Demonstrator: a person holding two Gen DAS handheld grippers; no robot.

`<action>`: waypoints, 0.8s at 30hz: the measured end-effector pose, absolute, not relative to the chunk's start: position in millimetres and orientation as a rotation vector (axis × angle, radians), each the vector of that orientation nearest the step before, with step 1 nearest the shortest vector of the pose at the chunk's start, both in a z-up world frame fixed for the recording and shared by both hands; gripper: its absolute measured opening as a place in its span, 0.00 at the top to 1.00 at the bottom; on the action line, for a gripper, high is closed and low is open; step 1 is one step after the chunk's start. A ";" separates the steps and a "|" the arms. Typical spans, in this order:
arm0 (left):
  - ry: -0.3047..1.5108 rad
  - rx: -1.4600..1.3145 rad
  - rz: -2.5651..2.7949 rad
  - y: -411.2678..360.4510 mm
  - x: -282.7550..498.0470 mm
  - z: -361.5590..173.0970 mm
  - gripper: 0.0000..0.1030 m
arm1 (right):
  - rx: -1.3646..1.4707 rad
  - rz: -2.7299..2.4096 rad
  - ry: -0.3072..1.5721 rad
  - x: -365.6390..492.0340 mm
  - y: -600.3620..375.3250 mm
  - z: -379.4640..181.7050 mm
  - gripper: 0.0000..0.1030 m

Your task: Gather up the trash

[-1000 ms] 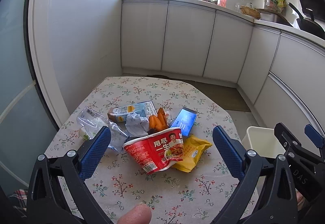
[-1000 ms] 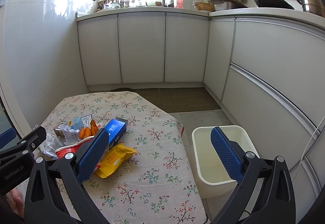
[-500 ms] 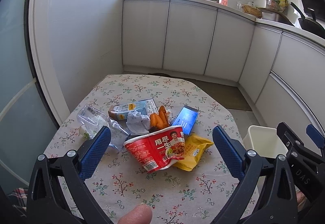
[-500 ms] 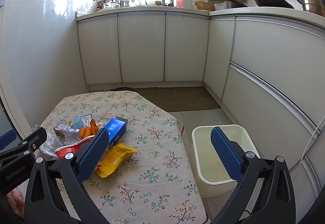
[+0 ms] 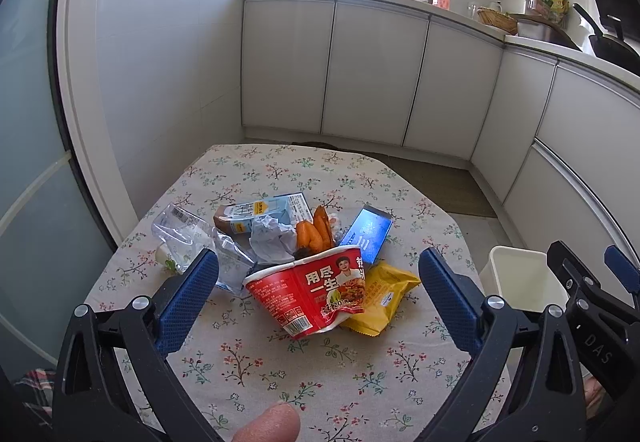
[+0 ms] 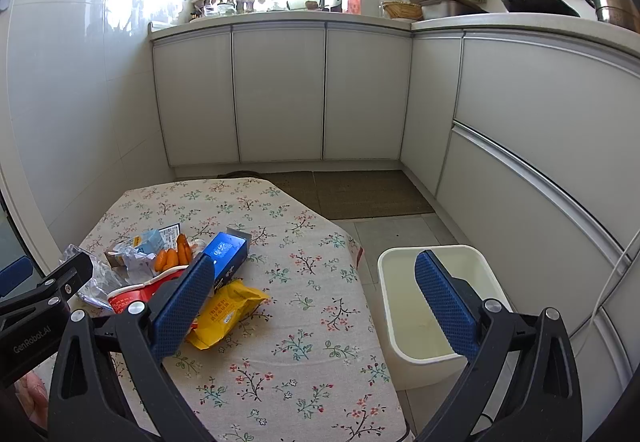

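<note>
A heap of trash lies on the floral tablecloth (image 5: 280, 362): a red noodle cup (image 5: 310, 292) on its side, a yellow snack packet (image 5: 382, 294), a blue box (image 5: 366, 234), orange carrots (image 5: 314, 232), crumpled paper (image 5: 270, 240), a milk carton (image 5: 260, 211) and a clear plastic bag (image 5: 180, 238). My left gripper (image 5: 318, 290) is open and empty, just short of the cup. My right gripper (image 6: 310, 300) is open and empty, right of the heap, over the table edge. A white bin (image 6: 434, 306) stands on the floor right of the table.
White kitchen cabinets (image 6: 280, 93) run along the back and right walls. A brown mat (image 6: 348, 191) lies on the floor beyond the table. A glass door (image 5: 28, 161) stands at the left. The bin also shows in the left wrist view (image 5: 520, 278).
My left gripper has crept forward toward the heap, so the cup looks slightly larger. The right gripper has barely moved. Both stay open.
</note>
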State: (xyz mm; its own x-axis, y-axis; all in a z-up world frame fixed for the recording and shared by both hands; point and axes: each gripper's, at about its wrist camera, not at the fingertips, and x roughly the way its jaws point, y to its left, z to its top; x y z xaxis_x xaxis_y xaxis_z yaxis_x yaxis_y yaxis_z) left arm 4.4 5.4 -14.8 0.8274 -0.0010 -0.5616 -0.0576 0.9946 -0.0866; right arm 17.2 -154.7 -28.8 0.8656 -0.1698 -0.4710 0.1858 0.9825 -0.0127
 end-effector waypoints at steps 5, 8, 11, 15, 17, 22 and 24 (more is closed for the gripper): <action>0.596 -0.103 0.032 6.2 3.6 -14.5 0.07 | 0.032 -0.186 0.490 17.1 -154.8 -28.4 0.06; 0.597 -0.101 0.033 6.1 2.7 -14.5 0.07 | 0.033 -0.186 0.490 17.2 -154.8 -28.2 0.06; 0.597 -0.101 0.033 6.4 2.5 -16.1 0.07 | 0.033 -0.186 0.490 17.2 -154.8 -27.9 0.06; 0.595 -0.101 0.034 6.8 3.9 -16.2 0.07 | 0.032 -0.187 0.491 17.0 -154.7 -27.8 0.06; 0.595 -0.101 0.033 6.5 4.0 -16.4 0.07 | 0.033 -0.186 0.491 16.9 -155.0 -27.3 0.06; 0.596 -0.101 0.033 7.0 4.1 -16.5 0.07 | 0.032 -0.187 0.492 17.4 -154.9 -29.4 0.06; 0.596 -0.102 0.032 6.6 4.3 -16.4 0.07 | 0.031 -0.188 0.494 17.8 -155.0 -29.9 0.06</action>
